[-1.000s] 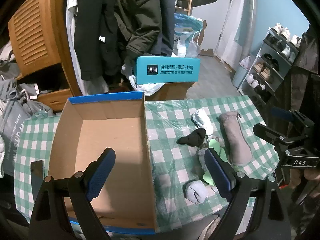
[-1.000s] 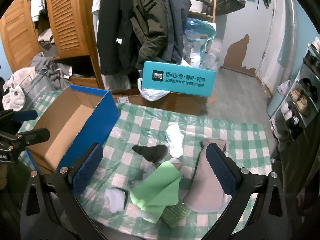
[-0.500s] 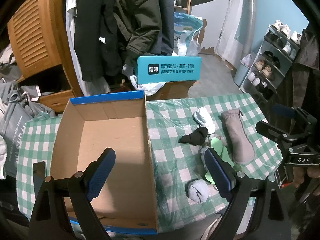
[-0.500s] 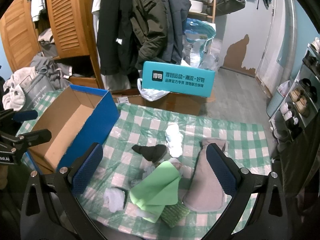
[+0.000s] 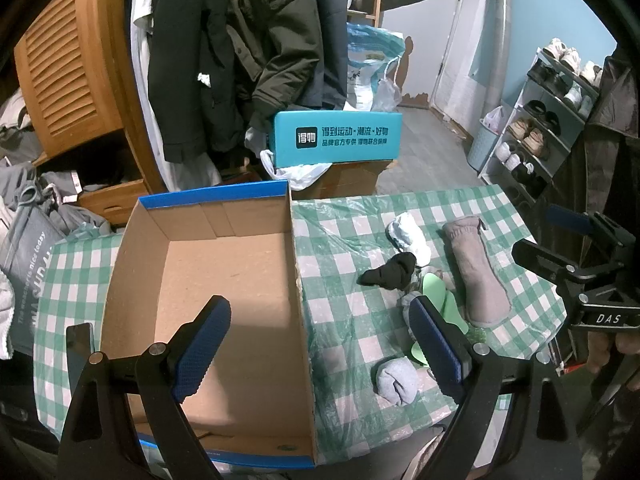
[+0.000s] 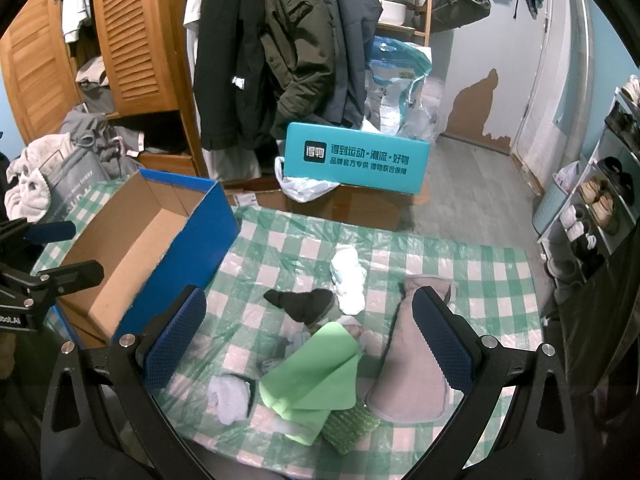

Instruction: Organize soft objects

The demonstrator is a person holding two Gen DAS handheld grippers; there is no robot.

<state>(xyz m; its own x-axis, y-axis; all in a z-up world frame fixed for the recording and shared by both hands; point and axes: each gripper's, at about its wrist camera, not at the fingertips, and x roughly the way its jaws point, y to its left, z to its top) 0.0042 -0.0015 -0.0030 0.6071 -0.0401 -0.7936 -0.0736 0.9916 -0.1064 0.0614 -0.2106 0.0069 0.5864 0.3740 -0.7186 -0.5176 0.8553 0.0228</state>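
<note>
Both grippers are held wide apart and nothing is gripped by either. The left gripper [image 5: 316, 336] is poised above the open cardboard box [image 5: 224, 272], whose outer walls are blue and whose inside is bare. The right gripper [image 6: 310, 336] is held over the soft objects scattered on the green-checked tablecloth [image 6: 500, 276], to the right of the box. A rolled white sock [image 6: 348, 276] is seen touching a black sock [image 6: 306, 304]. Nearer the camera a folded green cloth [image 6: 316, 384] lies, with a rolled grey sock [image 6: 228, 398] at its left, a green scouring sponge [image 6: 352, 424] under its edge, and a grey mitten [image 6: 412, 364] at its right.
</note>
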